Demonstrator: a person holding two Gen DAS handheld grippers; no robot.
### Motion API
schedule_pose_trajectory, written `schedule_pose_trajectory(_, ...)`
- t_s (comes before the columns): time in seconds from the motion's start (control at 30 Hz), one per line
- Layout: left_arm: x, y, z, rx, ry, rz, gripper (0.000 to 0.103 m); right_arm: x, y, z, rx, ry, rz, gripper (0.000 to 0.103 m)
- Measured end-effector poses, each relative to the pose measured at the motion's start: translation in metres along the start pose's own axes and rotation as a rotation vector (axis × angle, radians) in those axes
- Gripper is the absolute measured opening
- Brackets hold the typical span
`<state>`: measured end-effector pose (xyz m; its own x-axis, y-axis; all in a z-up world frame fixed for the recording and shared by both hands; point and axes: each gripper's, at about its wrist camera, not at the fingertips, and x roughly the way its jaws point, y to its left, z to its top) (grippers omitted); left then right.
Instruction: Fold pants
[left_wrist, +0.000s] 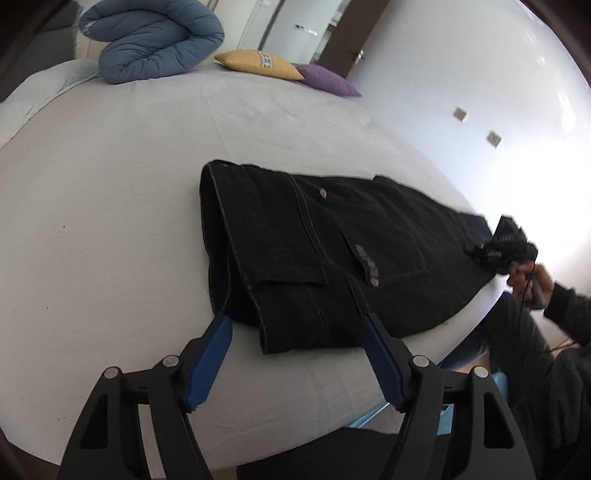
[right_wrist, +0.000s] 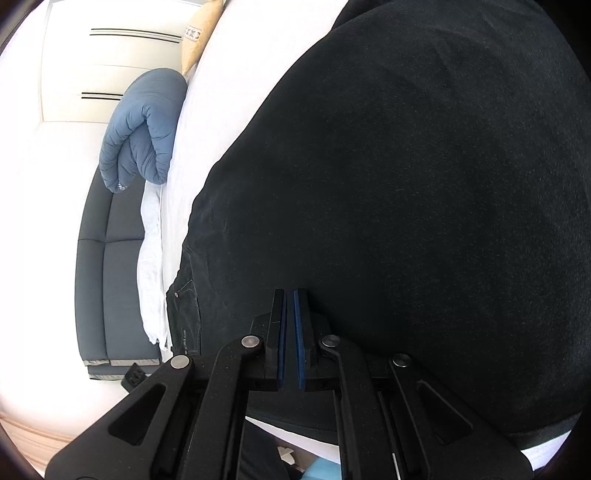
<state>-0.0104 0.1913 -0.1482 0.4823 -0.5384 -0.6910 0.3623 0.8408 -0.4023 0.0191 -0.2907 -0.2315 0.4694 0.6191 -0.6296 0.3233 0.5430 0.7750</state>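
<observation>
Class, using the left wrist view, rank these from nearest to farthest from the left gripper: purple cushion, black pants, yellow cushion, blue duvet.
1. black pants, just ahead of the left gripper
2. purple cushion, far right
3. yellow cushion and blue duvet, far centre and far left: too close to call

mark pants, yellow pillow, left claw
pants (left_wrist: 295, 251), left wrist view, seat panel beside the back pocket
yellow pillow (left_wrist: 258, 63), left wrist view, top face
left claw (left_wrist: 295, 321), left wrist view, midway between open fingertips
</observation>
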Motion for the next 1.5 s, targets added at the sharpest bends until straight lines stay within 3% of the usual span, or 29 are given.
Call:
schedule_pose_trajectory(0.07,-0.002,0.003,0.005,-0.043,-0.008,-0.037,0.074,0.011,0.002,-0.003,-0.004,-0.001,-0.004,0.004)
schedule_pose_trajectory(0.17,0.016,0.007,0.011,-0.052,0.076,0.072,0.073,0.015,0.002,-0.003,-0.004,-0.004,-0.01,0.004)
schedule_pose_trajectory(0.2,0.021,0.01,0.011,-0.067,0.094,0.071,0.073,0.016,0.003,-0.004,-0.007,-0.006,-0.014,0.004)
schedule_pose_trajectory(0.23,0.023,0.012,0.01,-0.086,0.098,0.06,0.068,0.017,0.004,-0.004,-0.011,-0.008,-0.016,0.004)
schedule_pose_trajectory(0.33,0.026,0.007,0.011,-0.103,0.11,0.038,0.031,0.02,0.01,-0.004,-0.022,-0.013,-0.02,0.004)
schedule_pose_trajectory(0.5,0.027,-0.001,0.012,-0.108,0.135,0.131,0.027,0.025,0.012,-0.005,-0.029,-0.018,-0.027,0.004)
schedule_pose_trajectory(0.67,0.035,-0.008,0.016,-0.128,0.239,0.208,0.035,0.031,0.015,-0.004,-0.029,-0.014,-0.032,0.004)
schedule_pose_trajectory(0.83,0.028,-0.014,0.02,-0.133,0.245,0.239,0.035,0.027,0.012,-0.007,-0.031,-0.012,-0.029,0.004)
schedule_pose_trajectory(0.87,0.025,-0.015,0.02,-0.129,0.24,0.241,0.034,0.027,0.012,-0.007,-0.031,-0.011,-0.028,0.004)
schedule_pose_trajectory(0.97,0.018,-0.023,0.026,-0.092,0.217,0.243,0.014,0.025,0.011,-0.008,-0.037,-0.011,-0.029,0.004)
schedule_pose_trajectory(1.07,0.006,-0.025,0.044,-0.08,0.151,0.26,0.002,0.024,0.01,-0.008,-0.035,-0.012,-0.028,0.004)
schedule_pose_trajectory(1.17,-0.004,-0.015,0.065,-0.117,0.091,0.209,0.002,0.023,0.01,-0.007,-0.037,-0.011,-0.029,0.004)
schedule_pose_trajectory(1.3,0.002,-0.006,0.072,-0.129,0.09,0.186,0.002,0.021,0.009,-0.008,-0.038,-0.011,-0.027,0.004)
schedule_pose_trajectory(1.5,0.03,0.013,0.032,-0.129,0.174,0.189,0.003,0.019,0.007,-0.009,-0.039,-0.009,-0.025,0.004)
